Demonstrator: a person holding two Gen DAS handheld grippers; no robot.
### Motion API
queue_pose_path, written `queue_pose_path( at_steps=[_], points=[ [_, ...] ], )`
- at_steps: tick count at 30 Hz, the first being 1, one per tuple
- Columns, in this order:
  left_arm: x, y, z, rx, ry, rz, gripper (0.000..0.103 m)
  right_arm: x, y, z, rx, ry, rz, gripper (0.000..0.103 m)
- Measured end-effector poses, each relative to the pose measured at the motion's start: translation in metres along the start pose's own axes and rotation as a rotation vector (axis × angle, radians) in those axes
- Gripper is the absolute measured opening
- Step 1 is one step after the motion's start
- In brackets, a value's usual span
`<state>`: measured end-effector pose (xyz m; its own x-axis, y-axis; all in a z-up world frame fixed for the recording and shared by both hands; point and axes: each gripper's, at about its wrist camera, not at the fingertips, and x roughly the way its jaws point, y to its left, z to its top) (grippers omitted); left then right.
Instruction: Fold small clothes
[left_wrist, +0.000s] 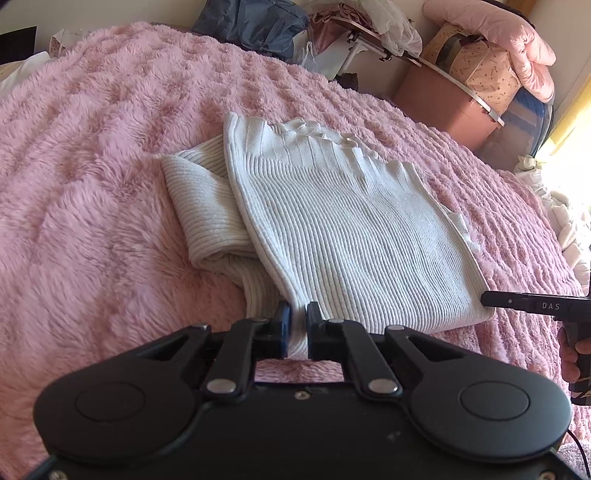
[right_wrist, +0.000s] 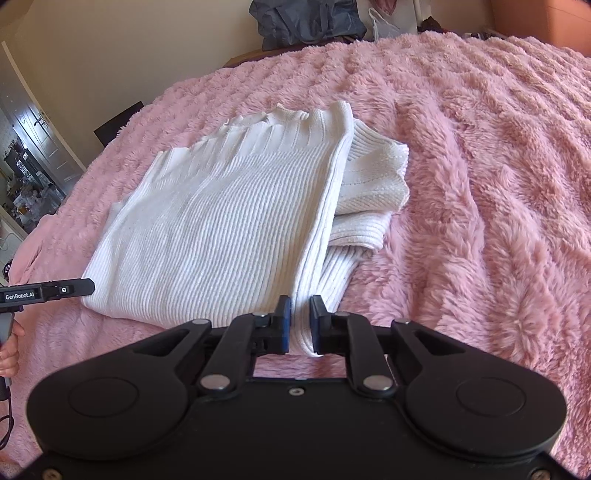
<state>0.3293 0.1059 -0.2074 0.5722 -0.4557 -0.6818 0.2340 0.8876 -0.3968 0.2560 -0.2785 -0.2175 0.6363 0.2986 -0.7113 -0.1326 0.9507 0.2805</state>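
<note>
Both grippers, left (left_wrist: 298, 325) and right (right_wrist: 300, 325), seemingly clamped on white sweater (left_wrist: 343, 229) corners.

Both wrist views look close, low, across one sweater (left_wrist: 332, 221); perhaps from opposite corners.

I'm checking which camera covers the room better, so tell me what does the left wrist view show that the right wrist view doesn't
Only the left wrist view shows the clutter past the bed: a brown box and a pink padded bundle.

Only the right wrist view shows a dark door at the room's edge.

Both show the white ribbed sweater folded on the pink fluffy blanket. The left gripper and the right gripper are each shut on a near corner of it, and each appears in the other's view.
</note>
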Motion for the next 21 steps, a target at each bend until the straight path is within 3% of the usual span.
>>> queue_pose_path(
  at_steps=[8, 13, 21],
  points=[
    [-0.018, 0.002, 0.01, 0.048, 0.014, 0.033, 0.005, -0.017, -0.004, 0.005, 0.019, -0.03, -0.018, 0.011],
    [0.006, 0.016, -0.004, 0.034, 0.111, 0.11, 0.004, -0.004, -0.011, -0.003, 0.05, 0.007, -0.036, 0.011],
    [0.017, 0.017, -0.004, 0.02, 0.143, 0.136, 0.006, 0.014, -0.016, -0.013, 0.061, 0.041, -0.03, 0.012]
  ],
)
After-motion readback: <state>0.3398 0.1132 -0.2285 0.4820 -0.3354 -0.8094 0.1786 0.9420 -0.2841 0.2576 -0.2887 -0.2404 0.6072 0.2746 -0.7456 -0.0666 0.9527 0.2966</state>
